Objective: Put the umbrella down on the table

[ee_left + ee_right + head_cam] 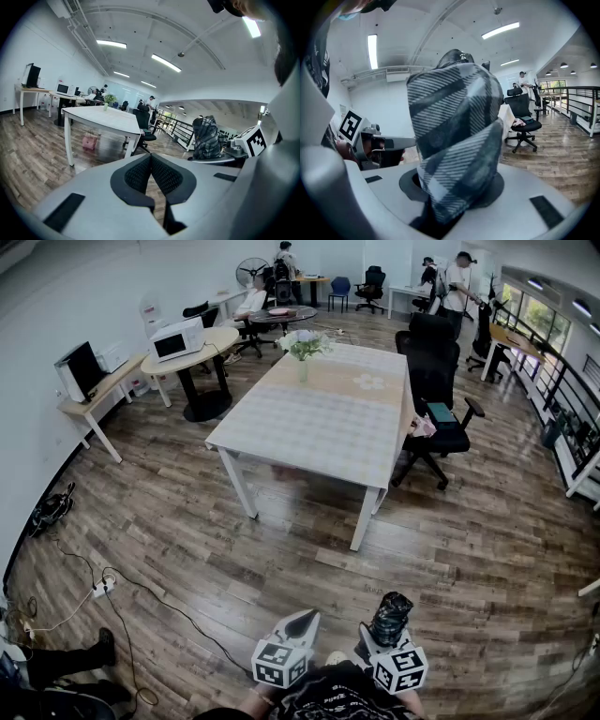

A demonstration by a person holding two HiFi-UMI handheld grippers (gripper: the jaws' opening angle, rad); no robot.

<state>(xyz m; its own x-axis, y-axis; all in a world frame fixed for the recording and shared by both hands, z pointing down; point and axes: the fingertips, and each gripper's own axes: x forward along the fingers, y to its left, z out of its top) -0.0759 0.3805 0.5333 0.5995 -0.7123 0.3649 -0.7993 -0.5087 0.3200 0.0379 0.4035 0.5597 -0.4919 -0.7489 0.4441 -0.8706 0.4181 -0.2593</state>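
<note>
A folded umbrella point(454, 140) in dark grey plaid fabric stands between the jaws of my right gripper point(454, 187), which is shut on it. In the head view the umbrella point(390, 617) rises from the right gripper point(384, 638) at the bottom of the picture. It also shows in the left gripper view as a plaid bundle point(206, 138) to the right. My left gripper point(151, 176) is shut with nothing between its pads; in the head view the left gripper point(302, 624) sits beside the right one. The long white table point(328, 413) stands well ahead across the wooden floor.
A vase of flowers point(303, 348) stands on the table's far end. A black office chair point(436, 390) sits at the table's right side. A round table with a microwave point(178, 338) is at the left. Cables and a power strip point(101, 587) lie on the floor at left. People stand at the back.
</note>
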